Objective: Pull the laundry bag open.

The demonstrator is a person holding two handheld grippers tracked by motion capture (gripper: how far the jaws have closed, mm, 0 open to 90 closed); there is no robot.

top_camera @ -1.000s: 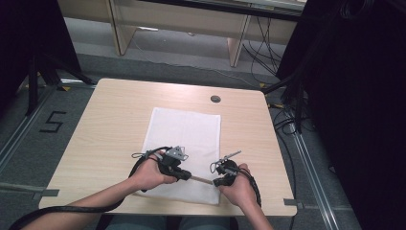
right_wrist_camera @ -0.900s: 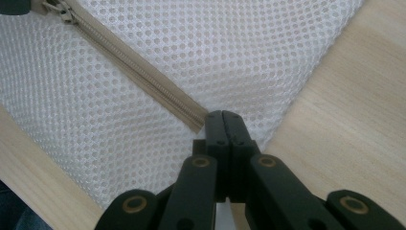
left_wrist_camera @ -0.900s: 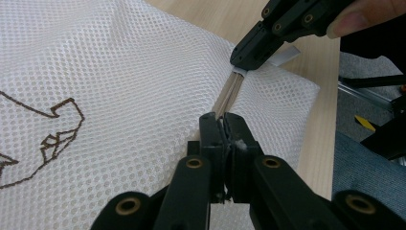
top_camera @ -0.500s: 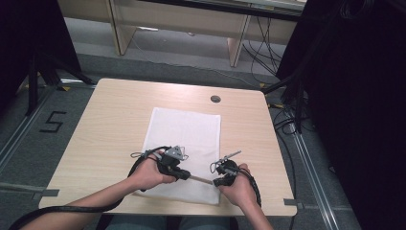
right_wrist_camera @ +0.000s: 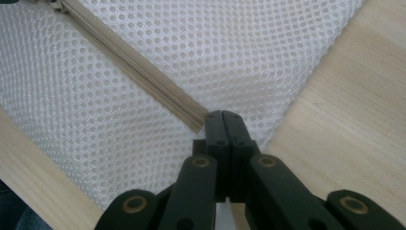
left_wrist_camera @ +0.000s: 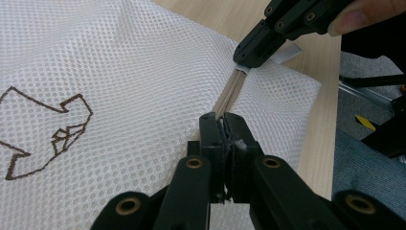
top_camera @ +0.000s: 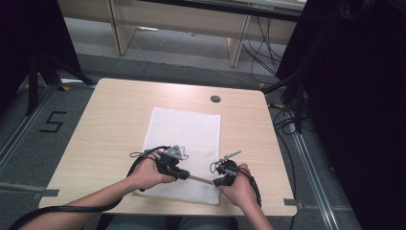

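A brown outline logo (left_wrist_camera: 45, 128) is stitched on the white mesh bag (top_camera: 184, 143); it carries no readable lettering. The left gripper (left_wrist_camera: 223, 125) is clamped on the bag's tan zipper (right_wrist_camera: 139, 72). The right gripper (right_wrist_camera: 224, 120) is pinched shut at the zipper's end. The bag lies flat on the table (top_camera: 105, 124), near its front edge. On the floor beyond the table's left edge, "5" (top_camera: 51, 122) is marked.

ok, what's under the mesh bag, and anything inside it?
The white mesh bag lies flat on the wooden table, which shows around it. Inside cannot be seen: its beige zipper looks closed and the mesh is not see-through. It lies flat, no bulge.
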